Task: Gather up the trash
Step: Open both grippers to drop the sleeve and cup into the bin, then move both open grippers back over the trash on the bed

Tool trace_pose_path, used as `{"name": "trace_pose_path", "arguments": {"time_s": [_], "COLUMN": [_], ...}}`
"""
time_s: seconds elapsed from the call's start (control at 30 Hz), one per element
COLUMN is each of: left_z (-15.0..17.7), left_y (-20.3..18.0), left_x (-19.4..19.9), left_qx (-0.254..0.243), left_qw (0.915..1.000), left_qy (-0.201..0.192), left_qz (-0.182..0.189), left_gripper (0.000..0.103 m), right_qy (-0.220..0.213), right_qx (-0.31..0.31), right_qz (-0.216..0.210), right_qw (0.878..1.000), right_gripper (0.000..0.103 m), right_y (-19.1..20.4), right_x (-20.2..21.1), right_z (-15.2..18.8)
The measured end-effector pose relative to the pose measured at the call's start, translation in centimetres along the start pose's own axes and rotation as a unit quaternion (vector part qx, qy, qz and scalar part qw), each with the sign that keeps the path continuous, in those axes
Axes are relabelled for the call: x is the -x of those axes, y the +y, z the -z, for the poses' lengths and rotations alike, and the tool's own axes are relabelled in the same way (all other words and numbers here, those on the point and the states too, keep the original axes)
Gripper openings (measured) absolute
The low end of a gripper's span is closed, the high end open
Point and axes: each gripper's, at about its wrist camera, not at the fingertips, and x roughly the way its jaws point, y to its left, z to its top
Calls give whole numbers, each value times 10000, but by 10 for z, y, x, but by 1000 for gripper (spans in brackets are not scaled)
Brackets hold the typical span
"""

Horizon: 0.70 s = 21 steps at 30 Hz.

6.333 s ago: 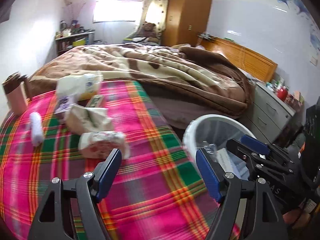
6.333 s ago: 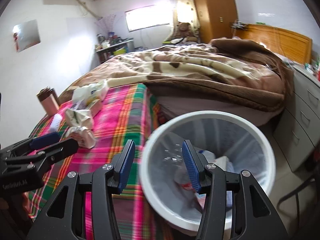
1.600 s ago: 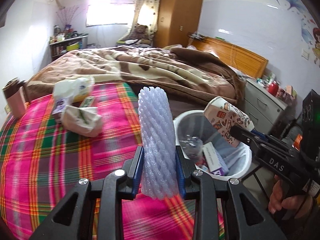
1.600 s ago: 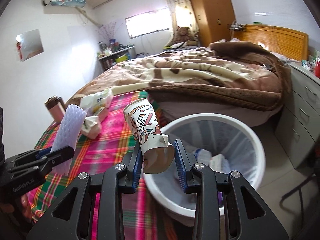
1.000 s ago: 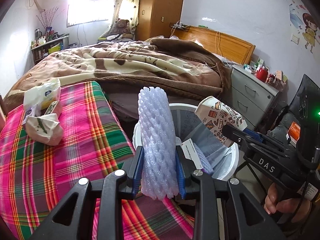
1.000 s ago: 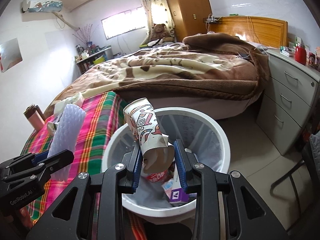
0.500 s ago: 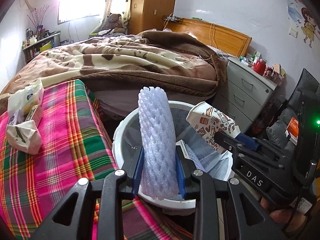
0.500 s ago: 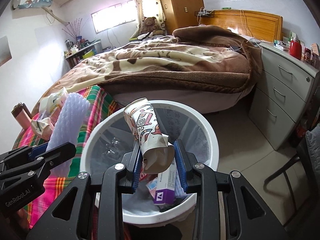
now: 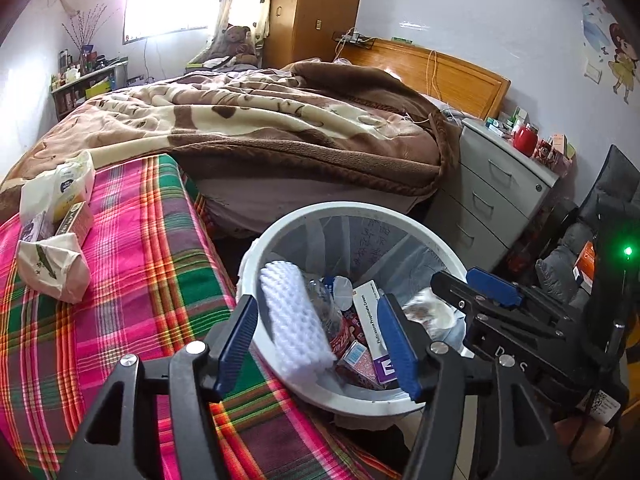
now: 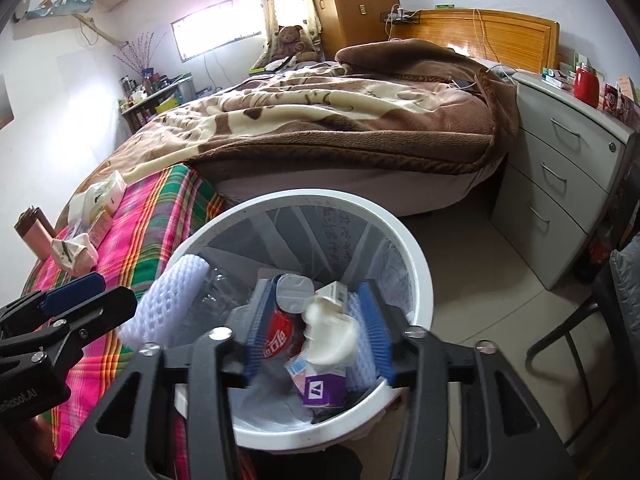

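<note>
right now it's the drop step: left hand-held gripper point(image 9: 316, 344) and right hand-held gripper point(image 10: 316, 332) have just been opening, jaws apart, gripping nothing. white foam-net sleeve point(image 9: 294, 320) and crumpled paper cup point(image 10: 330, 338) are in the white round waste bin point(image 9: 320, 210). next likely: crumpled tissue pack point(image 9: 52, 266) on the plaid bedcover point(image 9: 132, 280).

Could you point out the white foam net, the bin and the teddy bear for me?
Foam net point(image 9: 294, 320), left wrist view: middle of its white mesh, inside the bin.
Bin point(image 10: 420, 256), right wrist view: right side of its white rim.
Teddy bear point(image 10: 291, 42), right wrist view: its chest, by the curtain.
</note>
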Motion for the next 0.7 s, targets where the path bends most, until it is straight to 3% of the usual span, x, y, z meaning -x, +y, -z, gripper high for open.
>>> {"name": "trace_pose_path", "arguments": {"time_s": [0.17,0.27,0.7], "left_z": [1,2,16], "left_y": [9,16,67], "left_x": [7,13,39], "left_qx": [88,161,639], "left_qw": [9999,9998,9967], "left_qy": [-57,-107,-323], "left_qz": [-20,-68,-388], "left_gripper": [65,66,69], "right_qy": [-77,-135,-294], "right_qx": [48,78,365], "right_qz": [-17,-30,-415], "right_qw": [10000,9999,9980], "right_gripper": [51,57,62], "right_y": [6,10,44], "right_x": [4,6,7], "right_z": [-1,-3,-2]}}
